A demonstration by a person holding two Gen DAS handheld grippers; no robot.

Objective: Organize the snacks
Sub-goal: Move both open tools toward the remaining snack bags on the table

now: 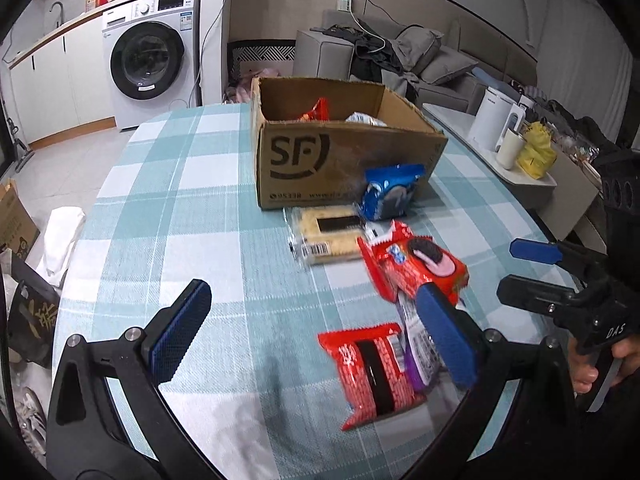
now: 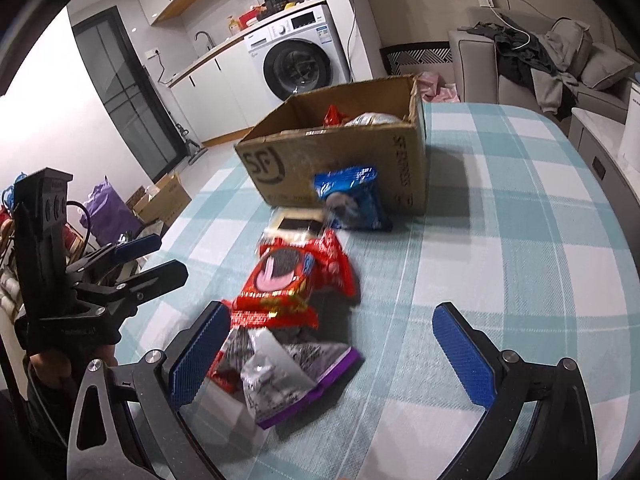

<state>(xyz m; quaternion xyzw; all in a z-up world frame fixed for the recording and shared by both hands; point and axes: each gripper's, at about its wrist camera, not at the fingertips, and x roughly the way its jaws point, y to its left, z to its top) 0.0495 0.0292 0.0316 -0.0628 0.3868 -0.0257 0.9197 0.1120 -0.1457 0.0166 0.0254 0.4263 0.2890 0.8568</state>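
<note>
A brown SF cardboard box (image 1: 344, 160) (image 2: 344, 160) stands on the checked table with a red pack and a silver pack inside. In front of it lie a blue Oreo pack (image 1: 390, 194) (image 2: 352, 200), a pale yellow pack (image 1: 328, 236) (image 2: 296, 222), a red Oreo pack (image 1: 416, 266) (image 2: 296, 274), another red pack (image 1: 372, 372) and a purple-silver pack (image 2: 288, 376) (image 1: 418, 360). My left gripper (image 1: 316, 336) is open and empty above the near packs. My right gripper (image 2: 336, 356) is open and empty over the purple-silver pack; it also shows in the left wrist view (image 1: 532, 268).
The table has a teal and white checked cloth (image 1: 200, 200) (image 2: 500, 220). A side counter with a white kettle (image 1: 490, 120) stands to the right. A washing machine (image 1: 152, 56), a sofa with clothes (image 2: 540, 60) and bags on the floor (image 2: 108, 208) surround the table.
</note>
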